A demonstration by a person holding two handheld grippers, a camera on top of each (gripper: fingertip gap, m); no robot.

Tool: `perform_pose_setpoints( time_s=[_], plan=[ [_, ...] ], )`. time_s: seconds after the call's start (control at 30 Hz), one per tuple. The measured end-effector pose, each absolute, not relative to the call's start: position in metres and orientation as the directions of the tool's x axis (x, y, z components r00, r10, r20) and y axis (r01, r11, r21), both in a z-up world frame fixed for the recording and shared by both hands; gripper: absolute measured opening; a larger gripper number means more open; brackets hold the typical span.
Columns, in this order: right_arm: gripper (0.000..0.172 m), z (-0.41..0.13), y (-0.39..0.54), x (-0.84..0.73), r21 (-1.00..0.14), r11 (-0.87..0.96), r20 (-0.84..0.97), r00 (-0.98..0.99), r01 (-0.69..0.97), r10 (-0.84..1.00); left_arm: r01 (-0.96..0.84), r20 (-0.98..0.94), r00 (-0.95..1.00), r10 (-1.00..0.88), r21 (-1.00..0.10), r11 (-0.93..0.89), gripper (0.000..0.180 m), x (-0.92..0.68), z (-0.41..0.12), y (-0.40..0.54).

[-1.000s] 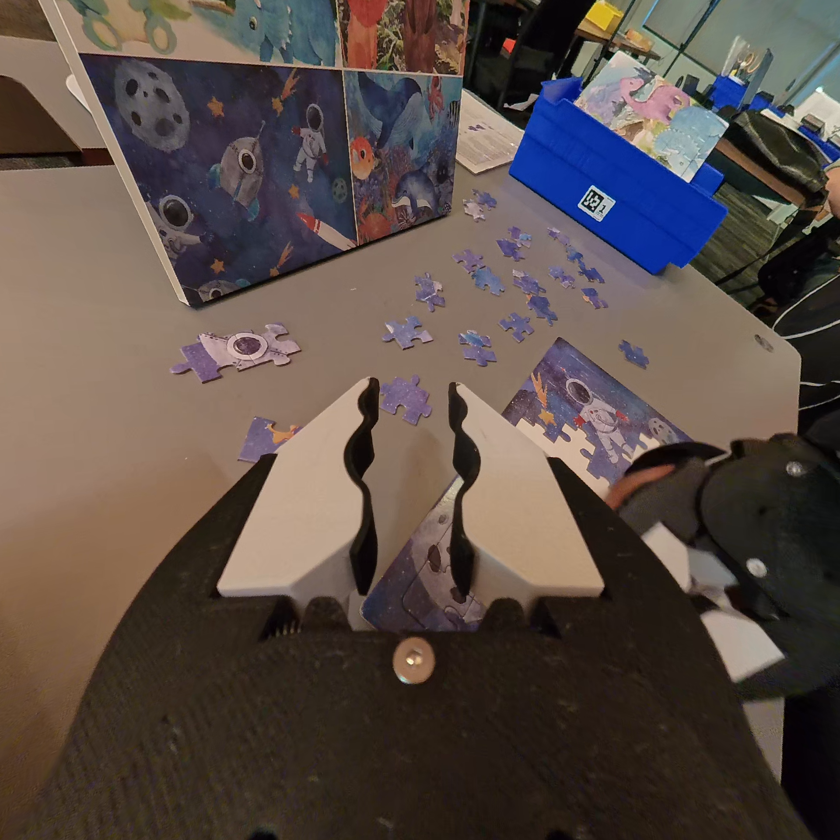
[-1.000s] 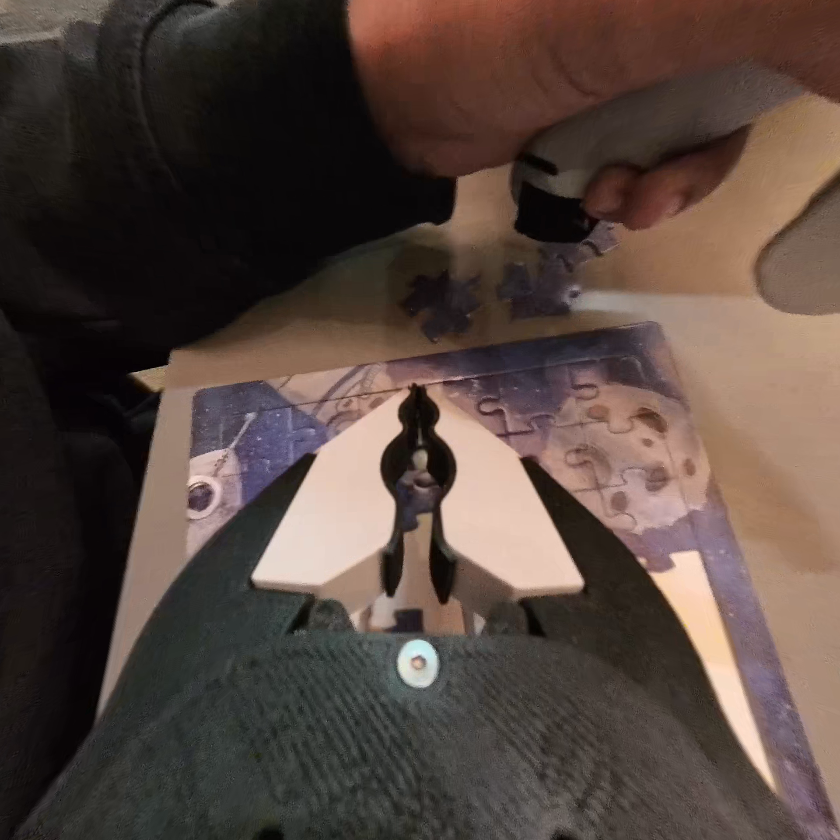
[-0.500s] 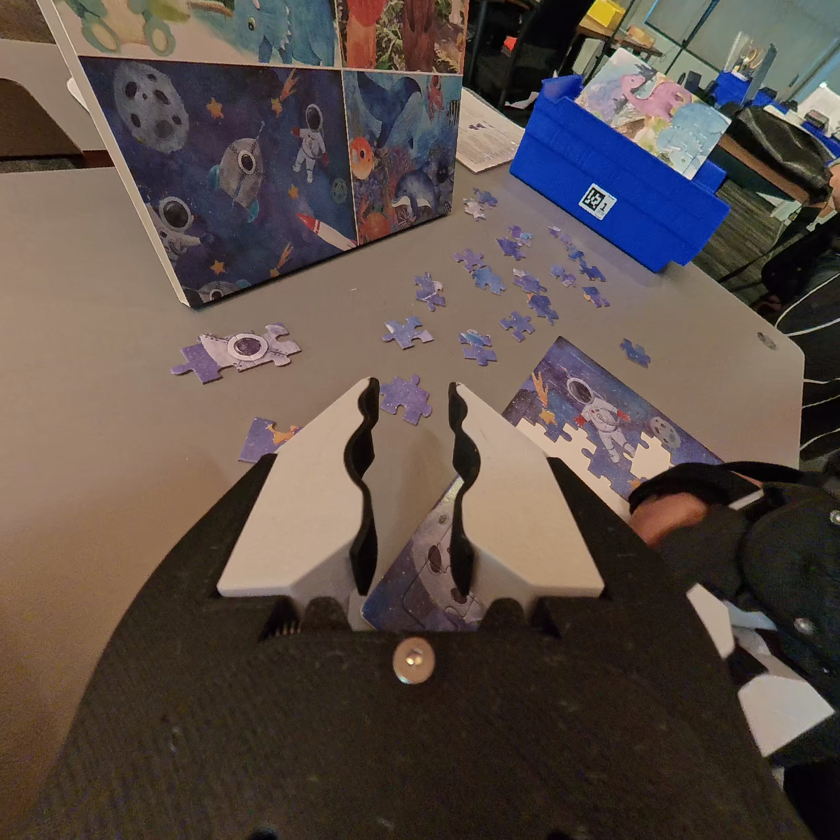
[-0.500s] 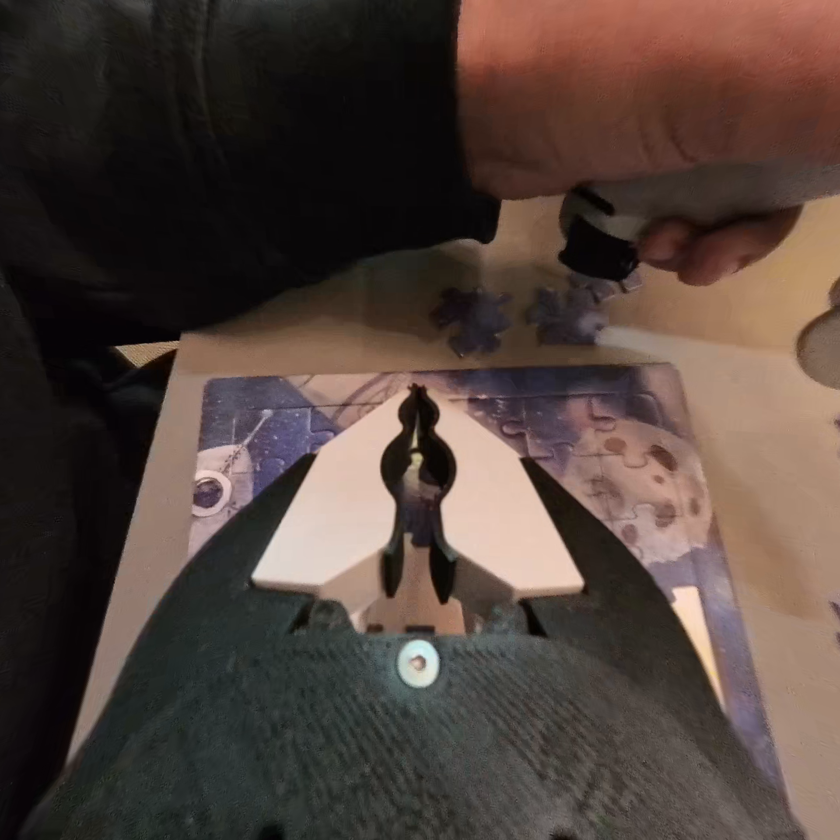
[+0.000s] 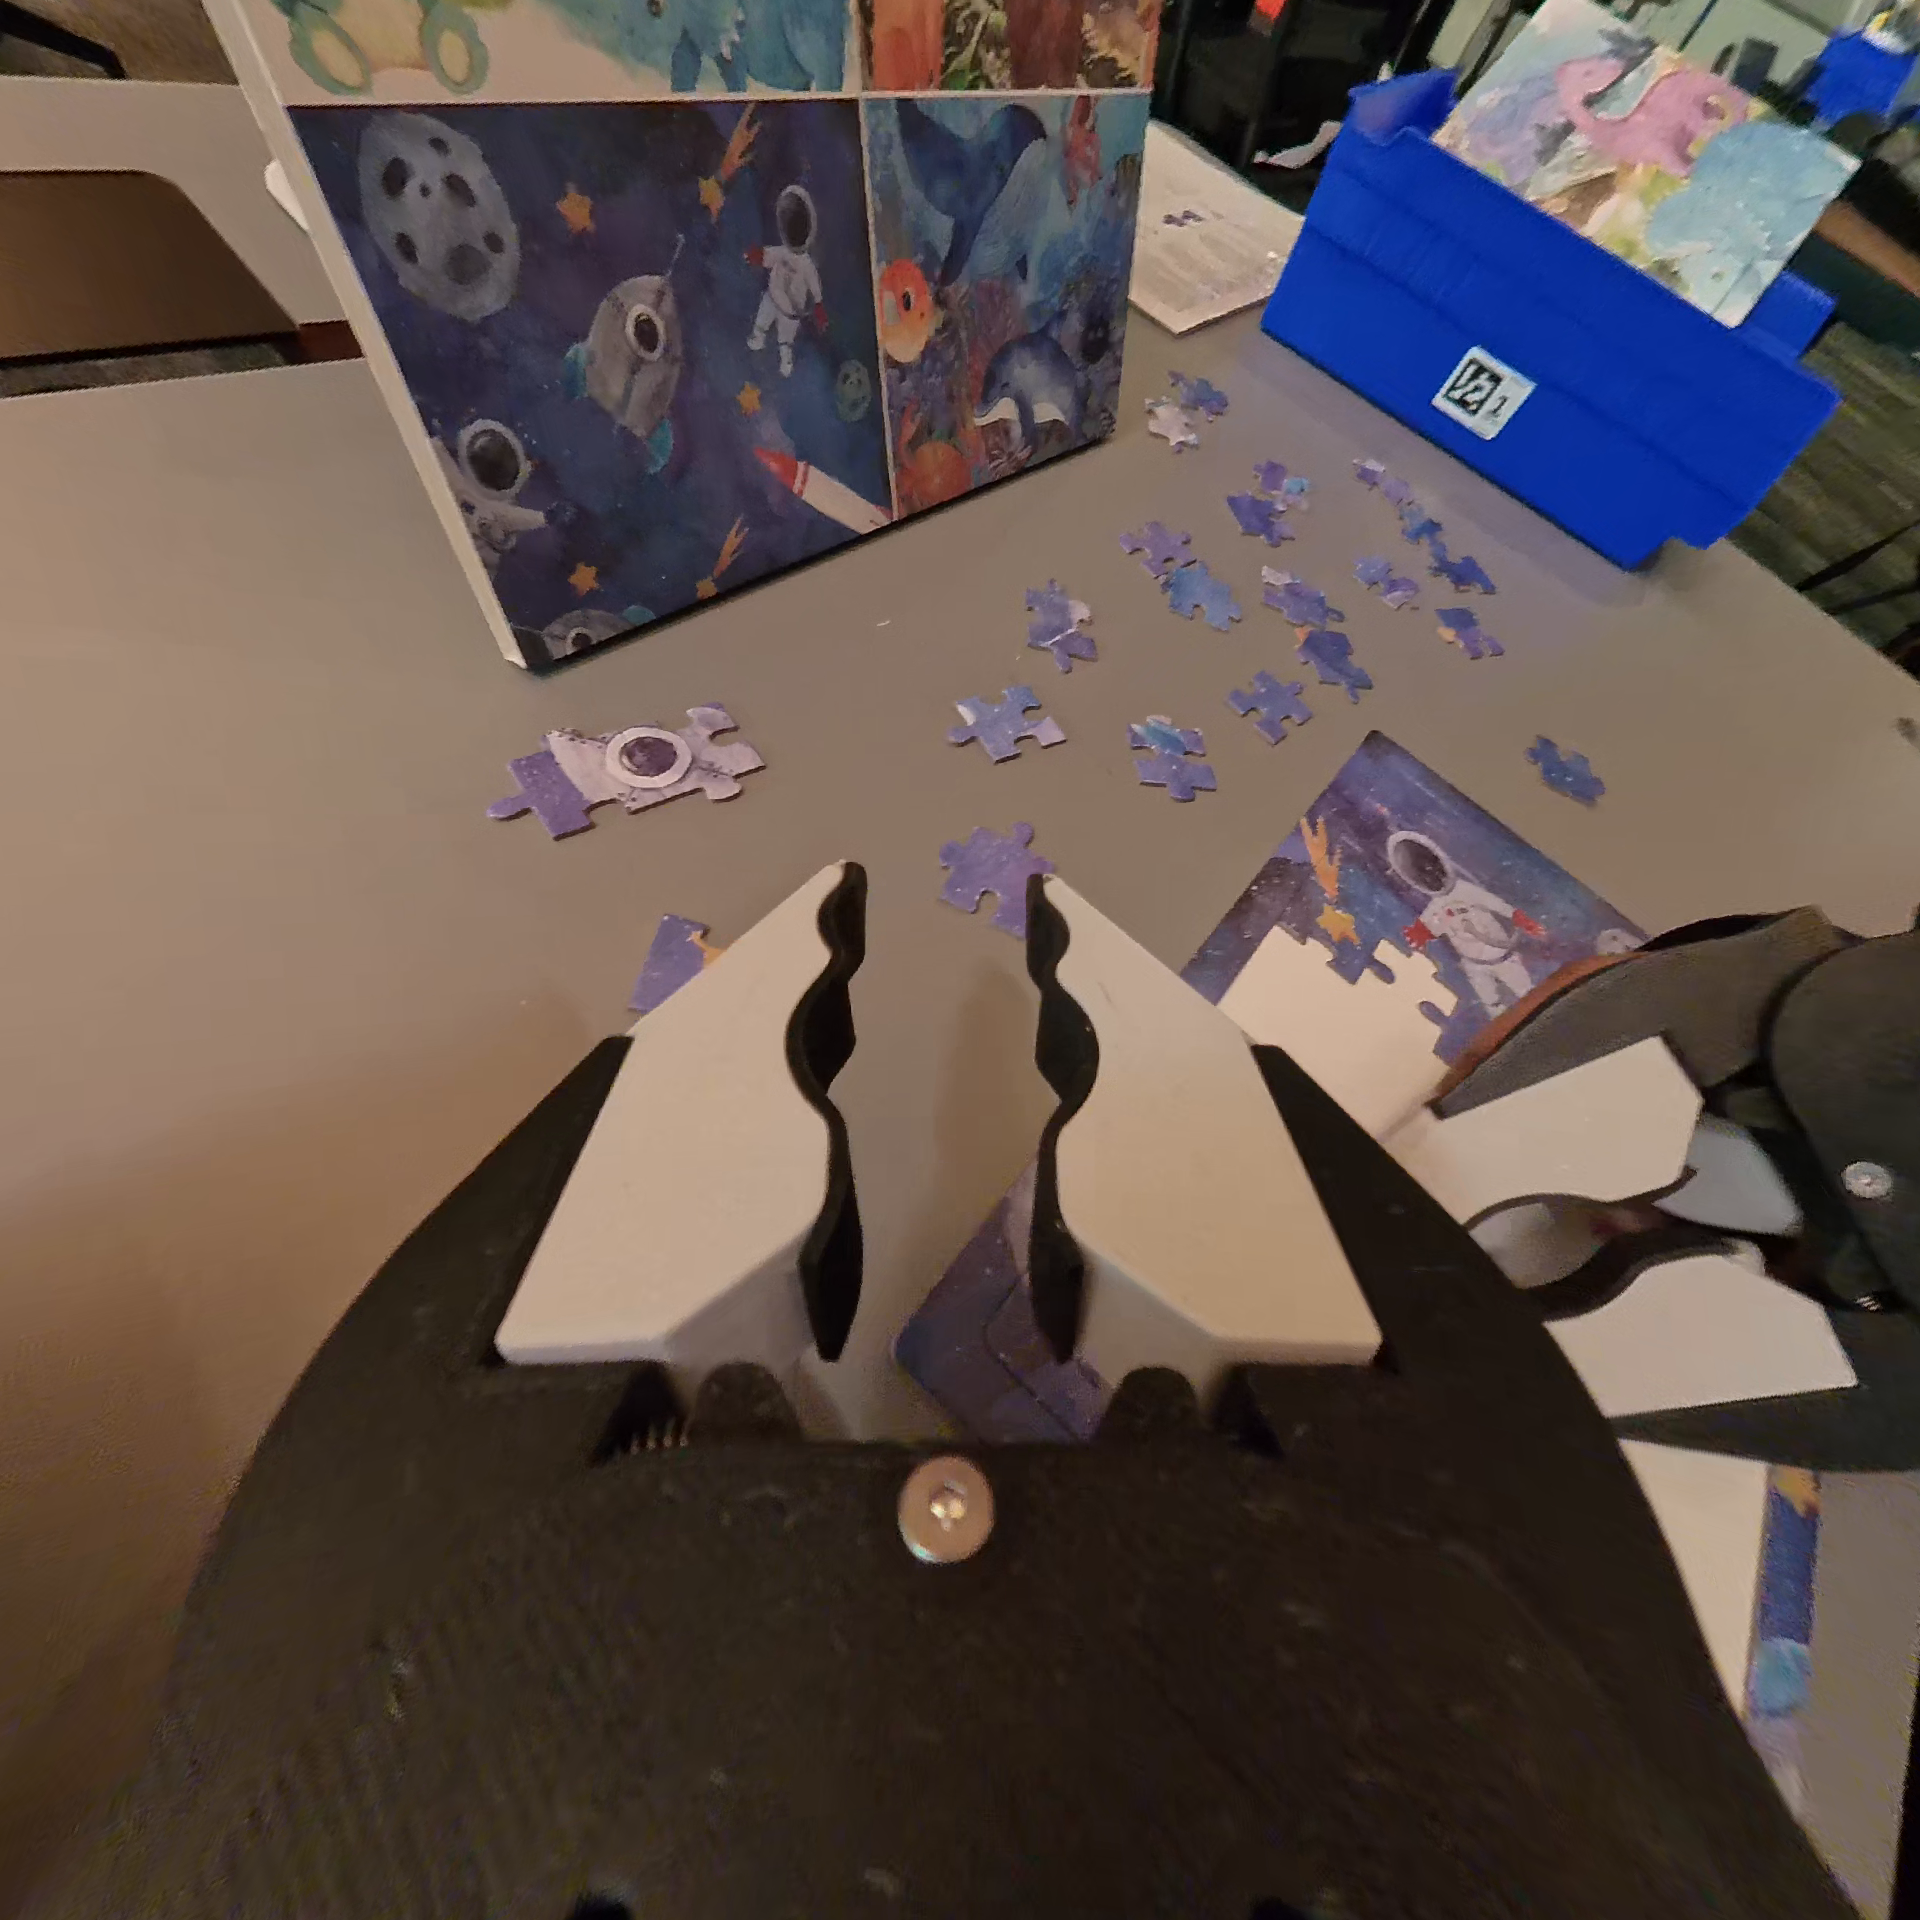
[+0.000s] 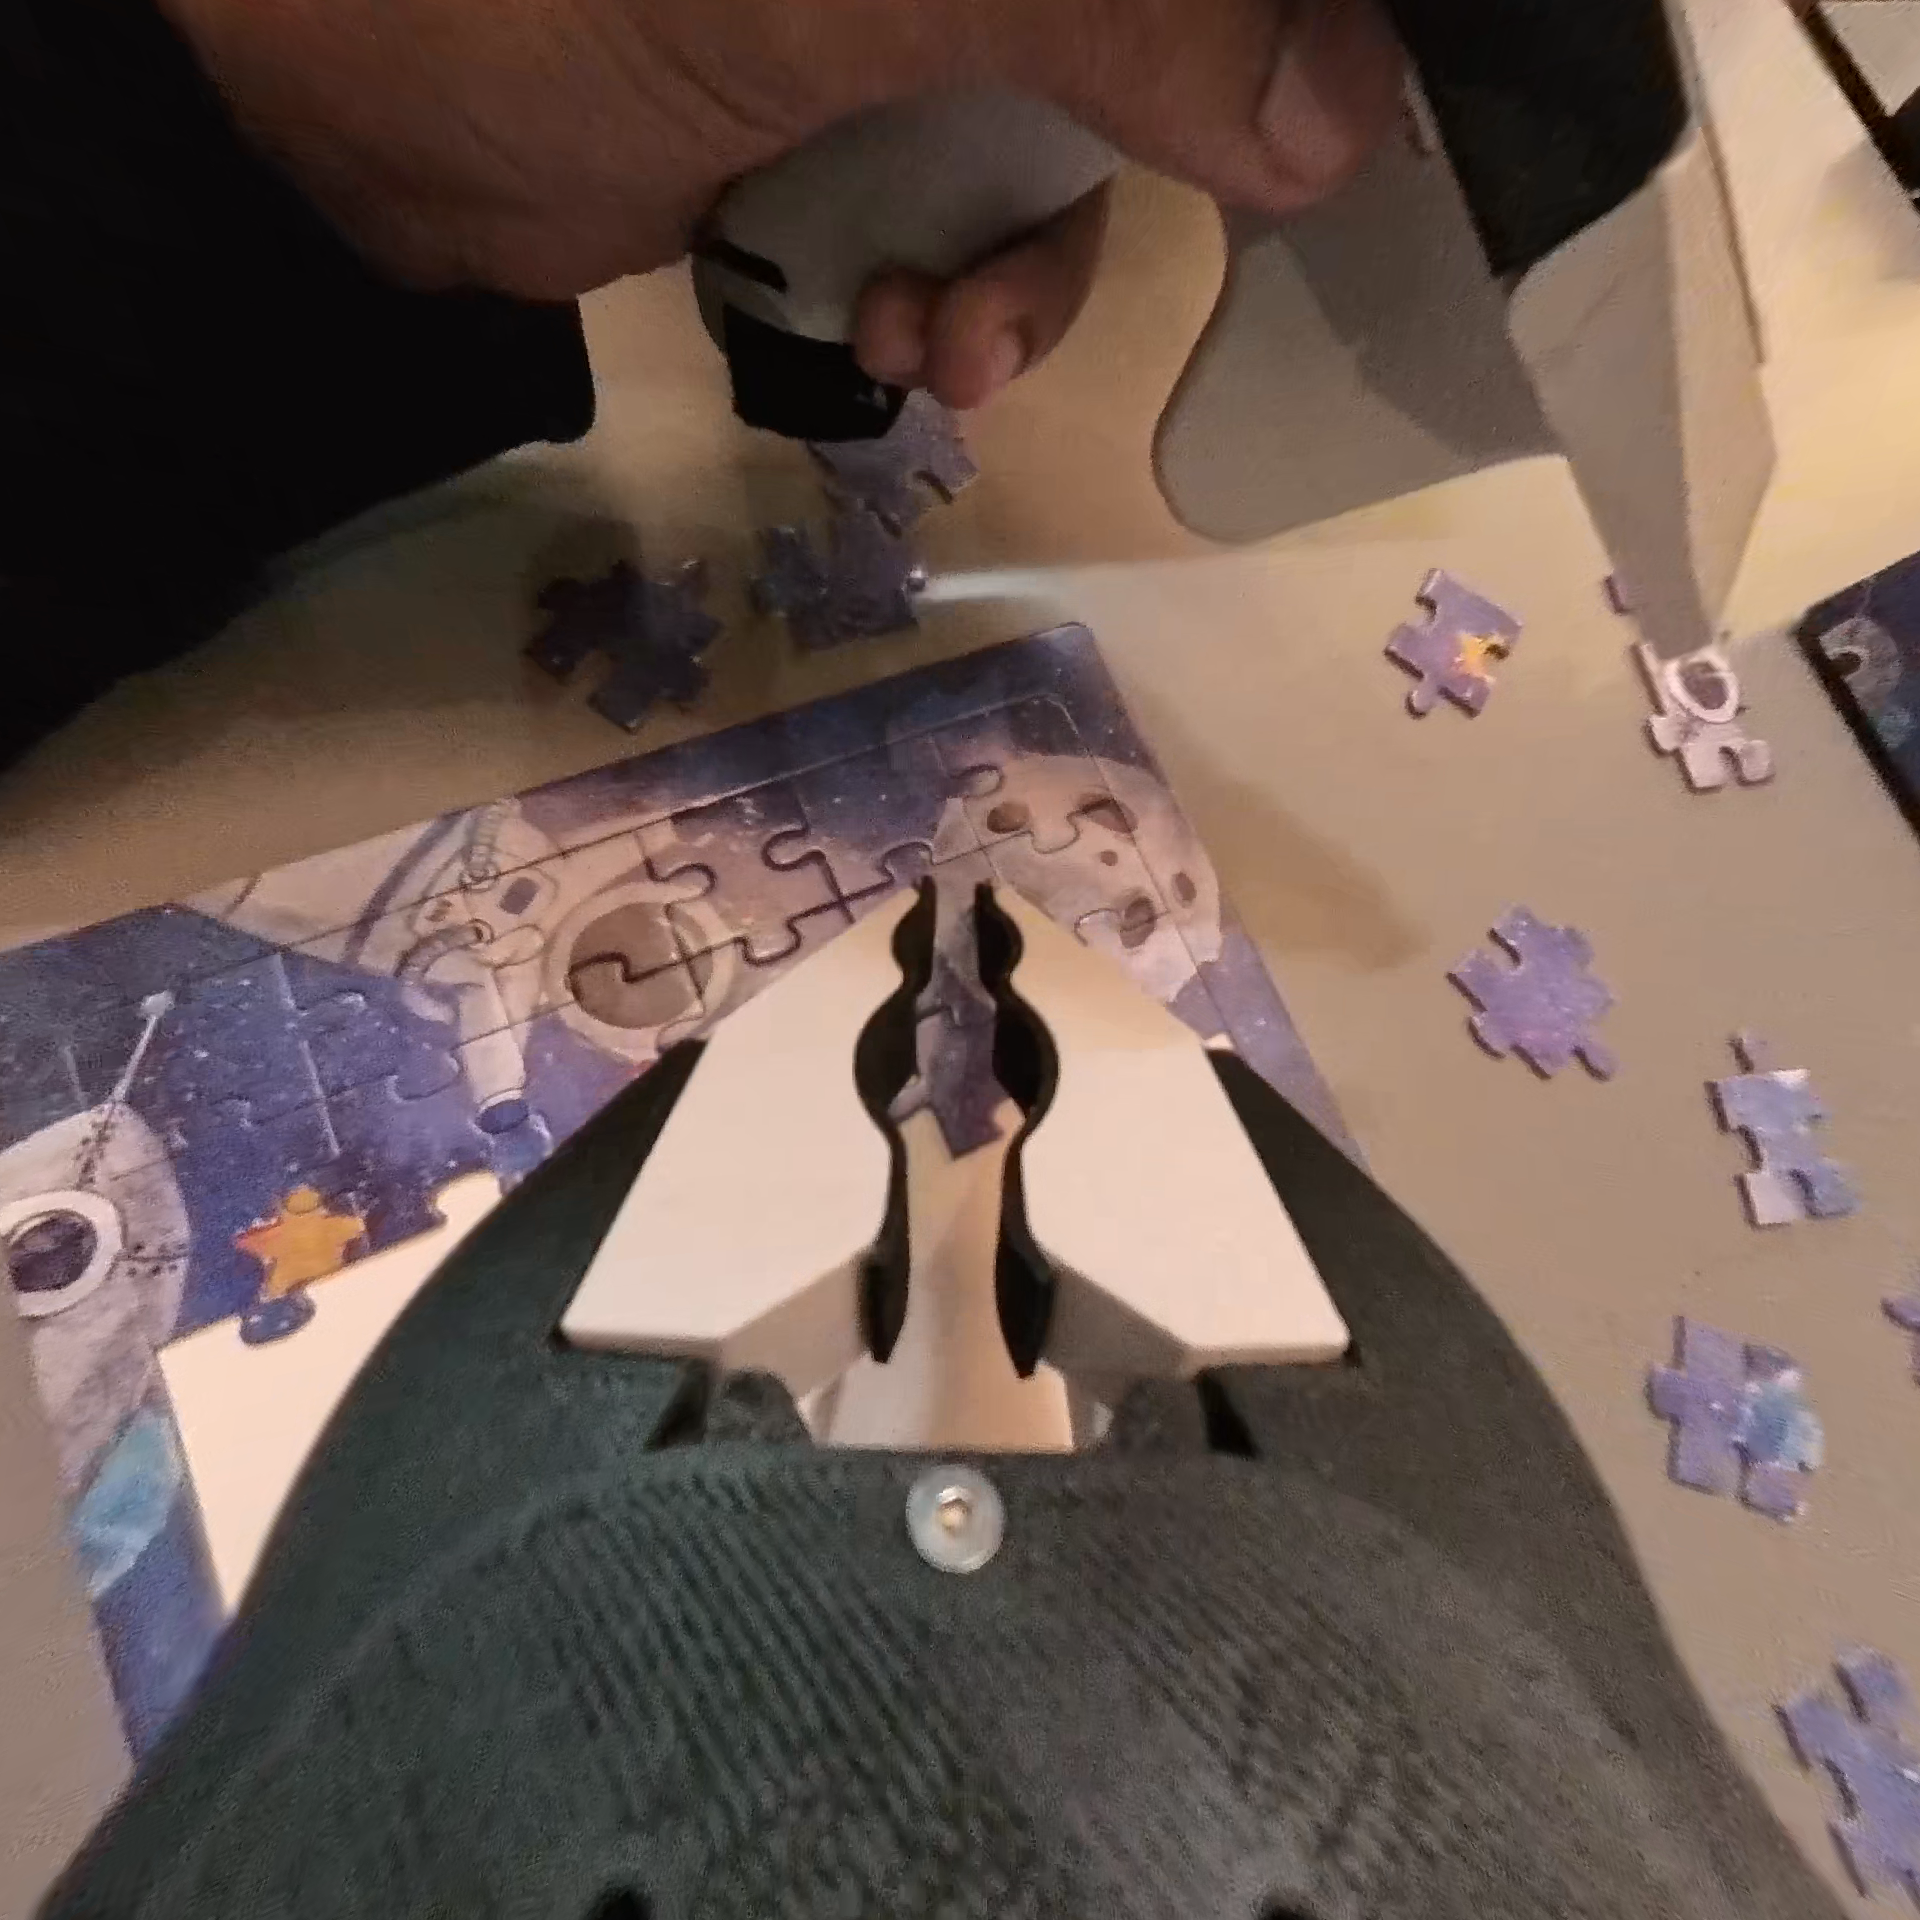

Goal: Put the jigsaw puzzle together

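Note:
My left gripper [image 5: 940, 891] is open and empty, low over the grey table [image 5: 260, 831]. A loose purple puzzle piece [image 5: 992, 873] lies just beyond its tips. A piece with an orange mark [image 5: 665, 961] lies to its left. My right gripper [image 6: 954, 896] is open by a narrow gap over the part-built space puzzle [image 6: 727, 852] on its white board [image 6: 270, 1413]. A purple piece [image 6: 961, 1049] shows through the gap, lying on the board. The right gripper also shows in the left wrist view [image 5: 1538, 1174], over the puzzle [image 5: 1455, 914].
A picture box [image 5: 675, 364] stands at the back left, with a blue bin [image 5: 1507, 343] at the back right. Several loose pieces [image 5: 1278, 613] lie between them. A joined pair with a porthole [image 5: 634, 769] lies left. A hand [image 6: 727, 135] holds the left gripper's handle. Spacing between my two grippers at the tips: around 12 cm. To the part-built space puzzle [image 6: 727, 852]: right tips about 4 cm, left tips about 15 cm.
My right gripper's jaws were shut and now stand slightly apart. It has pulled back and turned, so more of the puzzle shows. The left gripper has not moved.

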State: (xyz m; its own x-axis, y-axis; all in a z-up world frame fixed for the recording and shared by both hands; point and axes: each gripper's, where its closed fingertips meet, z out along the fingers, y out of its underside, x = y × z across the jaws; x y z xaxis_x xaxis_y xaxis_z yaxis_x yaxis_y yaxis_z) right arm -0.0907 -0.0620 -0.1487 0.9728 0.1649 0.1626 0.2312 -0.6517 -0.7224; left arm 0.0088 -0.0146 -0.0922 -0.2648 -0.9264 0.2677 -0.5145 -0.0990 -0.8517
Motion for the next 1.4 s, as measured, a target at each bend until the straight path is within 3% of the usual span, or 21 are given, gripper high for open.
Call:
perform_pose_setpoints(
  time_s=[0.17, 0.27, 0.43, 0.53, 0.63, 0.67, 0.77, 0.9, 1.03, 1.17, 1.27, 1.4],
  plan=[
    [0.000, -0.147, -0.073, -0.080, -0.717, -0.672, 0.143, 0.983, 0.183, 0.115, -0.557, 0.222, -0.243, -0.944, -0.829, -0.051, 0.028, 0.008, -0.104, -0.011],
    [0.000, -0.145, -0.078, -0.087, -0.736, -0.662, 0.071, 0.989, 0.140, 0.130, -0.622, 0.232, -0.299, -0.926, -0.783, 0.005, 0.001, 0.002, -0.117, -0.022],
    [0.000, -0.136, -0.091, -0.170, -0.788, -0.575, -0.137, 0.847, 0.220, 0.513, -0.714, 0.231, -0.352, -0.907, -0.693, 0.101, 0.000, -0.008, -0.142, -0.033],
    [0.000, -0.153, -0.084, -0.160, -0.733, -0.623, -0.080, 0.875, 0.273, 0.478, -0.736, 0.192, -0.363, -0.912, -0.660, 0.154, 0.000, -0.011, -0.152, -0.034],
    [0.000, -0.154, -0.064, -0.115, -0.738, -0.647, 0.010, 0.962, 0.192, 0.274, -0.743, 0.129, -0.364, -0.922, -0.637, 0.204, 0.000, -0.011, -0.159, -0.030],
    [0.000, -0.154, -0.063, -0.113, -0.740, -0.647, 0.002, 0.963, 0.182, 0.269, -0.741, 0.125, -0.365, -0.923, -0.639, 0.207, 0.000, -0.011, -0.159, -0.030],
    [0.000, -0.154, -0.078, -0.163, -0.741, -0.622, -0.133, 0.854, 0.251, 0.503, -0.743, 0.137, -0.362, -0.922, -0.639, 0.197, 0.000, -0.010, -0.159, -0.031],
    [0.000, -0.154, -0.055, -0.123, -0.745, -0.608, 0.073, 0.939, 0.275, 0.337, -0.743, 0.143, -0.360, -0.922, -0.641, 0.191, 0.000, -0.010, -0.159, -0.031],
    [0.000, -0.154, -0.081, -0.181, -0.738, -0.589, -0.143, 0.778, 0.328, 0.612, -0.734, 0.084, -0.349, -0.933, -0.644, 0.216, 0.000, -0.008, -0.159, -0.026],
    [0.000, -0.153, -0.061, -0.098, -0.700, -0.632, 0.170, 0.937, 0.334, 0.306, -0.674, -0.019, -0.304, -0.952, -0.702, 0.229, 0.000, 0.001, -0.144, -0.015],
    [0.000, -0.138, -0.080, -0.087, -0.750, -0.606, 0.120, 0.955, 0.266, 0.271, -0.642, 0.021, -0.276, -0.961, -0.748, 0.168, 0.002, 0.004, -0.132, -0.012],
    [0.014, -0.131, -0.129, -0.103, -0.758, -0.595, 0.071, 0.941, 0.267, 0.332, -0.623, 0.066, -0.240, -0.969, -0.776, 0.101, 0.005, 0.006, -0.125, -0.006]
  ],
)
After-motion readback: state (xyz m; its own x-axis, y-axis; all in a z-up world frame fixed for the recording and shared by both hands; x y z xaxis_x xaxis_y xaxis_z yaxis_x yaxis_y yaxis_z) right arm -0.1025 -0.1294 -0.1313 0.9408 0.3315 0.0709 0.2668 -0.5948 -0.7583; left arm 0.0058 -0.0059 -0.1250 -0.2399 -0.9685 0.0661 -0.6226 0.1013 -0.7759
